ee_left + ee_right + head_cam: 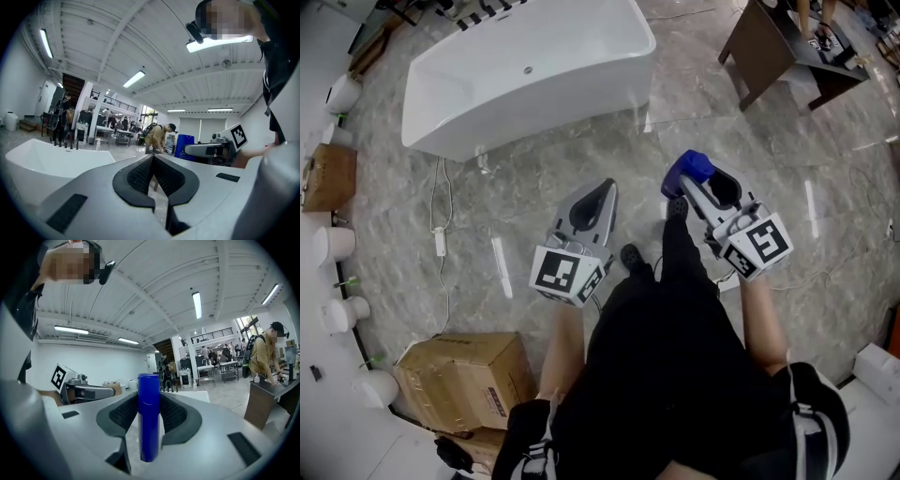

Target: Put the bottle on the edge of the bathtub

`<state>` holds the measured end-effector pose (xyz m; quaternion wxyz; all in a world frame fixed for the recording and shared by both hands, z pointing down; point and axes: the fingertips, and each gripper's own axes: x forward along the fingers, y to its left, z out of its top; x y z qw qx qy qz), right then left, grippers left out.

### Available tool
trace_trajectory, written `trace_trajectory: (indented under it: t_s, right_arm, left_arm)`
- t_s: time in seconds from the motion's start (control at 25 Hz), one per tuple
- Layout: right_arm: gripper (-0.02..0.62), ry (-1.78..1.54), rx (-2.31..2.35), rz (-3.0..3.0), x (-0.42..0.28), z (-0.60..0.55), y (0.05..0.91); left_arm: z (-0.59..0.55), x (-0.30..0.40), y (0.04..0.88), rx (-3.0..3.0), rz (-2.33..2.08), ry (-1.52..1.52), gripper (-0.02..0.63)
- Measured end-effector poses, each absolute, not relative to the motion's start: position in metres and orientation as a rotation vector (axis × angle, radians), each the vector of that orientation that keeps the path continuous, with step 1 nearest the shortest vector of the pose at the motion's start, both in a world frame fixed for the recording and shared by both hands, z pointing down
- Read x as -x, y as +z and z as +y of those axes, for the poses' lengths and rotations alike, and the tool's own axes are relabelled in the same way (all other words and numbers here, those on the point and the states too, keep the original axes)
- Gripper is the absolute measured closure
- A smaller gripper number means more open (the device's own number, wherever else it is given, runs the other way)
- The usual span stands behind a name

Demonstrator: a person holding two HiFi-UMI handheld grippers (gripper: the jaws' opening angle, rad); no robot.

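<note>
The white bathtub point(525, 70) stands on the marble floor ahead of me; its rim also shows at the lower left of the left gripper view point(42, 164). My right gripper point(698, 186) is shut on a blue bottle point(687, 170), held in the air short of the tub and to its right. In the right gripper view the bottle point(148, 423) stands upright between the dark pads of the right gripper point(149, 397). My left gripper point(602, 199) hangs beside it, lower and to the left, with its jaws shut and nothing in them point(153, 159).
A dark wooden table point(778, 42) stands at the far right. Cardboard boxes point(464, 380) sit near my left side, and round white fixtures point(333, 246) line the left wall. A white cable point(441, 211) lies on the floor below the tub. People stand far back in the hall.
</note>
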<state>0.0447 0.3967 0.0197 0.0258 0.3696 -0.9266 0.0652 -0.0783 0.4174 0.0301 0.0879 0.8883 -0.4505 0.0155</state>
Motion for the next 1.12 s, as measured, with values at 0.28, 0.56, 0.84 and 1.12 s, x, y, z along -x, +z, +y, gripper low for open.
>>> trace_trajectory:
  t_s: [0.28, 0.56, 0.84, 1.12]
  right_arm:
    - [0.457, 0.217, -1.066, -2.887, -0.056, 0.336, 0.032]
    - [0.457, 0.156, -0.959, -2.927, -0.078, 0.249, 0.02]
    - [0.457, 0.172, -0.84, -2.958, -0.116, 0.174, 0.03]
    - [0.457, 0.245, -0.766, -2.969, -0.114, 0.131, 0.041]
  left_arm:
    - [0.364, 0.061, 0.037, -2.607, -1.387, 0.067, 0.597]
    - [0.278, 0.032, 0.024, -2.558, -1.472, 0.061, 0.597]
    - [0.208, -0.016, 0.026, -2.509, -1.551, 0.039, 0.597]
    - [0.169, -0.026, 0.04, -2.452, -1.57, 0.076, 0.597]
